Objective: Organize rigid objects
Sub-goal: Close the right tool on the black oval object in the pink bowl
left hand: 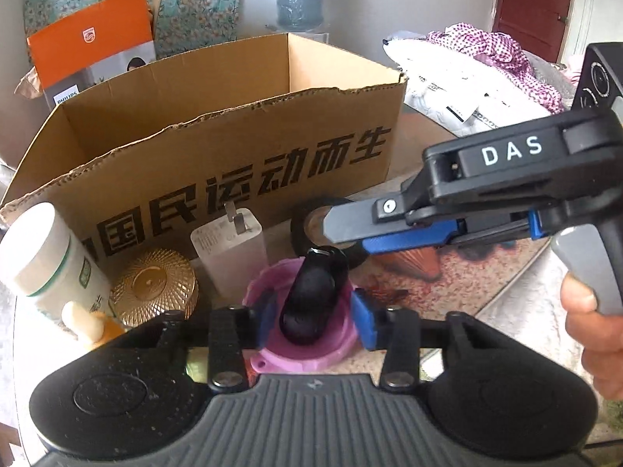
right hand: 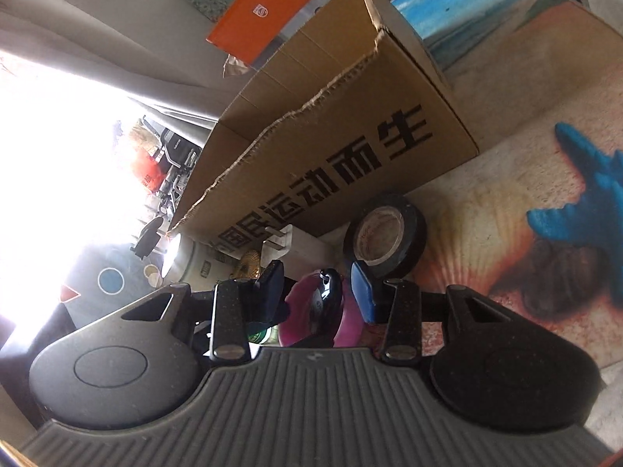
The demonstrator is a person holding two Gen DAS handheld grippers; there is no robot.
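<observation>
A glossy black oval object [left hand: 311,292] [right hand: 330,292] lies in a pink lid [left hand: 311,354] [right hand: 301,311] on the patterned table mat. My left gripper [left hand: 316,321] is low over them, its blue fingers on either side of the black object with pink showing in the gap, so it is open. My right gripper [left hand: 346,233] [right hand: 319,292] comes in from the right, rolled on its side, with its tips just behind the black object and over a black tape roll [left hand: 300,233] [right hand: 409,241]. Its fingers stand apart with nothing pressed between them. Behind stands an open cardboard box [left hand: 233,163] [right hand: 350,136].
A white charger [left hand: 229,253], a gold ribbed lid [left hand: 155,288], a white bottle [left hand: 43,257] and a small cream-and-orange item [left hand: 87,325] crowd the left, in front of the box. An orange carton [left hand: 89,43] stands behind it. A person's hand [left hand: 595,334] holds the right gripper.
</observation>
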